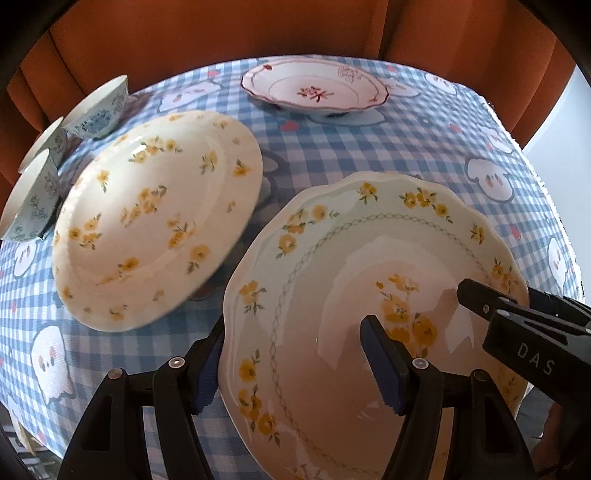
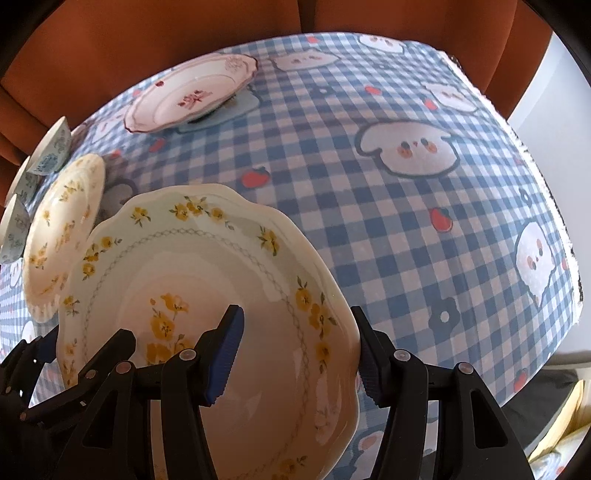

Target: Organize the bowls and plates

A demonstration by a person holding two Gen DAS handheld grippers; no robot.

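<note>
On the blue-checked tablecloth [image 2: 369, 229], near its front edge, sits the scalloped plate [image 1: 332, 295] with yellow flowers and a chain-pattern ring, and both grippers straddle its rim from opposite sides. The left gripper [image 1: 291, 365] has one blue pad just outside the plate's left rim and the other over the plate's well; the right gripper [image 2: 299, 354] mirrors this at the right rim. Each pair of jaws stands about half open, and whether the pads press the rim or merely bracket it, I cannot tell. Whether the plate is lifted or resting on the cloth is also unclear.

Just beside it to the left lies a round yellow-flowered plate [image 1: 155, 218], its edge close to the scalloped one. Beyond that, at the table's left edge, three small blue-patterned bowls [image 1: 99, 107] cluster together. A pink-rimmed dish [image 1: 314, 88] with a red motif stands well apart at the far side. Orange curtains [image 1: 221, 33] hang behind the table.
</note>
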